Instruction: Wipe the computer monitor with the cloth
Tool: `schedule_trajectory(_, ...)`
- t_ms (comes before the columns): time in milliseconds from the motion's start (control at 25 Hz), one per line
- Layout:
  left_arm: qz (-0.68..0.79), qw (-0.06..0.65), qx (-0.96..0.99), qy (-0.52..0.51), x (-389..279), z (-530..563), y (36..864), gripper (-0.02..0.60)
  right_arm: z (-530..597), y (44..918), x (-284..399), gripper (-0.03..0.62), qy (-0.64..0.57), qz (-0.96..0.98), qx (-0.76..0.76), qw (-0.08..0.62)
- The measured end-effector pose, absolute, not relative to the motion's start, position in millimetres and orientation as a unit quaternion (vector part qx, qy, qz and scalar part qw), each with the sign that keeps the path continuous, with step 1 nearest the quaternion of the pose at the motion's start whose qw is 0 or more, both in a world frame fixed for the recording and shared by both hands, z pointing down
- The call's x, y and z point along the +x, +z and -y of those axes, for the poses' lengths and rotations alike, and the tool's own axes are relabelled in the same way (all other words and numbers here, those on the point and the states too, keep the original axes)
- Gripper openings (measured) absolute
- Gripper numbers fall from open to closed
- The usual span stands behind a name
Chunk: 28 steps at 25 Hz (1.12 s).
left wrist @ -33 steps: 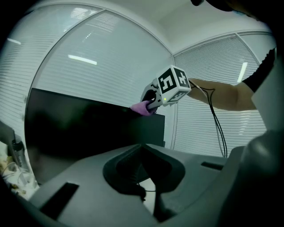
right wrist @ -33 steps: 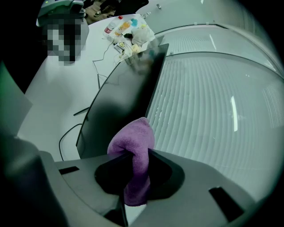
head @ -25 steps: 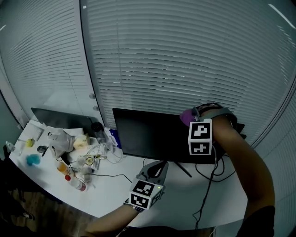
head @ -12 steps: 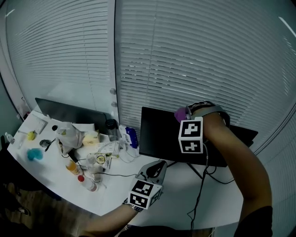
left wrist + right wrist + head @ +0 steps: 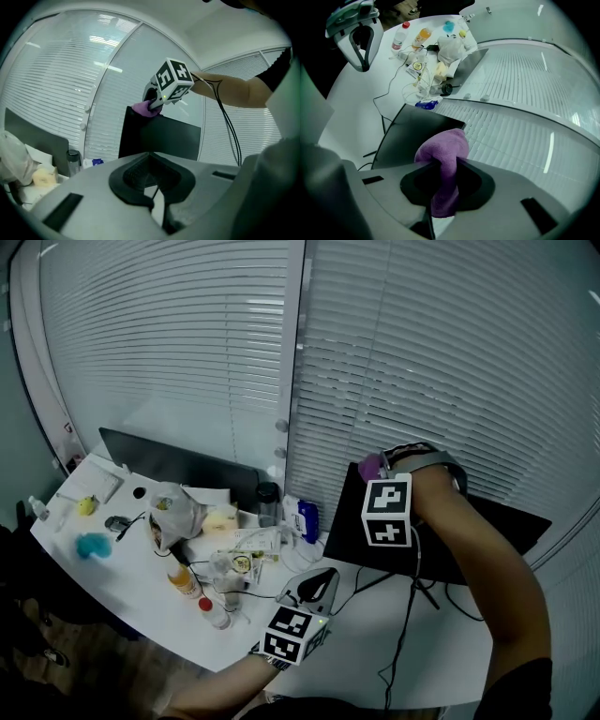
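The right hand-held gripper [image 5: 380, 467] has slid the cloth [image 5: 444, 147] along the top edge of the monitor [image 5: 487, 526]. A second ago it was well in from the screen's left end, and now it sits at the top left corner. The head view has swung left too, so the monitor lies further right in it and the clutter nearer the middle. The left hand-held gripper [image 5: 312, 589] has hardly shifted.

The right jaws are clamped on the purple cloth, which bulges out in front of them and presses on the monitor's corner. The left jaws are closed with nothing between them, low over the table [image 5: 366, 657] in front of the monitor.

The blinds [image 5: 450, 362] stand close behind the monitor, just past its top edge. A blue pack [image 5: 305, 519] and a dark jar [image 5: 268, 493] stand near the screen's left edge, with bottles, a bag and packets spread further left. A second dark screen [image 5: 178, 463] stands behind that clutter. In front of the monitor the table is bare but for cables [image 5: 405, 620] trailing toward the near edge.
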State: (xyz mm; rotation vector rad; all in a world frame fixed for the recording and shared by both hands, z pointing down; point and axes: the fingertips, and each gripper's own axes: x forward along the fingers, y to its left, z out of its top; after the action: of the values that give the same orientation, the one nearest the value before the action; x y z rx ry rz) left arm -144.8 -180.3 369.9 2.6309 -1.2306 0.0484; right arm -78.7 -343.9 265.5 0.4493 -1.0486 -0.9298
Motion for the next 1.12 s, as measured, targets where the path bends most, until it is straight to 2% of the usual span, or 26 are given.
schedule_trajectory(640,0.428,0.123,0.896,0.006,-206.4,177.0,375.1,0.006,346.2,269.8,-148.6,0.078,-0.438,0.456,0.192,0.750)
schedule_trajectory(1000,0.423,0.119,0.898,0.012,-206.3,179.6,380.1,0.006,348.8,269.5,-161.7,0.078,-0.436,0.489,0.214,0.725)
schedule_trajectory(1120,0.421,0.119,0.899,0.010,-204.9,179.8,379.0,0.006,347.6,261.6,-171.9,0.078,-0.426,0.540,0.247,0.682)
